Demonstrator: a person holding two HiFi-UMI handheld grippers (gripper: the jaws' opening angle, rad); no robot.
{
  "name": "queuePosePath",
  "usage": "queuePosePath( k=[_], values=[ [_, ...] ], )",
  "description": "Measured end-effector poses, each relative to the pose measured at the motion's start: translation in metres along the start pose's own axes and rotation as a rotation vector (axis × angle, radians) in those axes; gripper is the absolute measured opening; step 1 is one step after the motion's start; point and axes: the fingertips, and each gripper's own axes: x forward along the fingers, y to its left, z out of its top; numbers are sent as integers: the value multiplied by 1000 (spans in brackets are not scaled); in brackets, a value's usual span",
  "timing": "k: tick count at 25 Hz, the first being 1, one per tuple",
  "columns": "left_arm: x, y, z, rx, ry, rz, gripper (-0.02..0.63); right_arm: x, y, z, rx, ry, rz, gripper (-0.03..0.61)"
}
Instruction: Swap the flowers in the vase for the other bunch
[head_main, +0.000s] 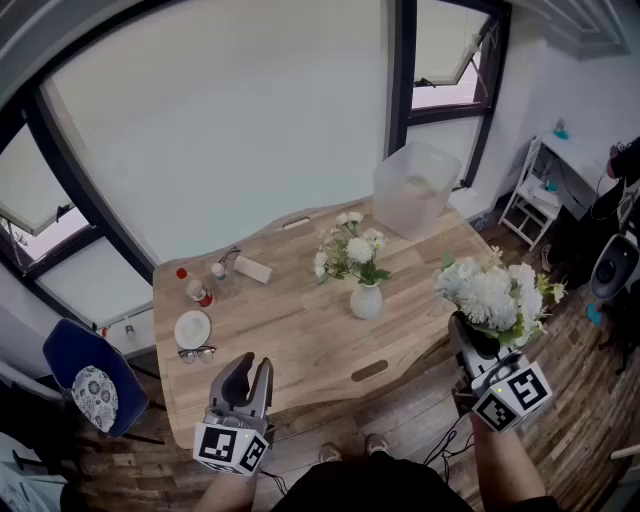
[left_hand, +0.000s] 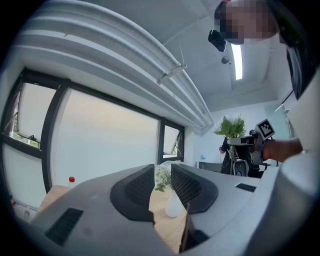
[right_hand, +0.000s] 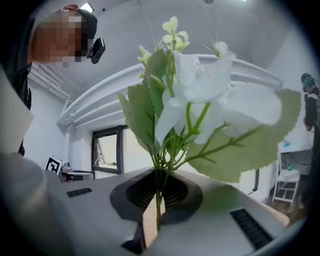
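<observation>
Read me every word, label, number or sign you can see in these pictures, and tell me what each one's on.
No words or numbers can be read anywhere.
Left tongs' marker cube: black-and-white square patterns only, no letters.
Right tongs' marker cube: the same.
Red-capped bottle: any label is too small to read.

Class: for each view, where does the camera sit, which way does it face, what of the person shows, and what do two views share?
Head view: on the head, facing steeply down at table and vase; forearms, left gripper, right gripper show.
Left gripper view: rides that gripper, facing along its open jaws toward the vase; right hand shows.
Right gripper view: rides that gripper, facing past jaws shut on the white bunch; torso shows.
Shared: head and left gripper views both show the vase.
</observation>
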Motion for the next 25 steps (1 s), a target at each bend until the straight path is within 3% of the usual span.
queuePosePath(
  k=[12,19,21,25],
  values=[
    [-11,15,-8,-16,-32,-41,94,1,25,4,-36,30,-37,29],
    [1,2,-3,-28,-33,-172,95,3,34,3,-56,54,-49,29],
    [4,-5,-3,-4,-33,-187,95,4,34,1,-47,57,-38,29],
    [15,-19,4,121,-32,-206,95,16,28,-6,-28,57,1,29]
  ],
)
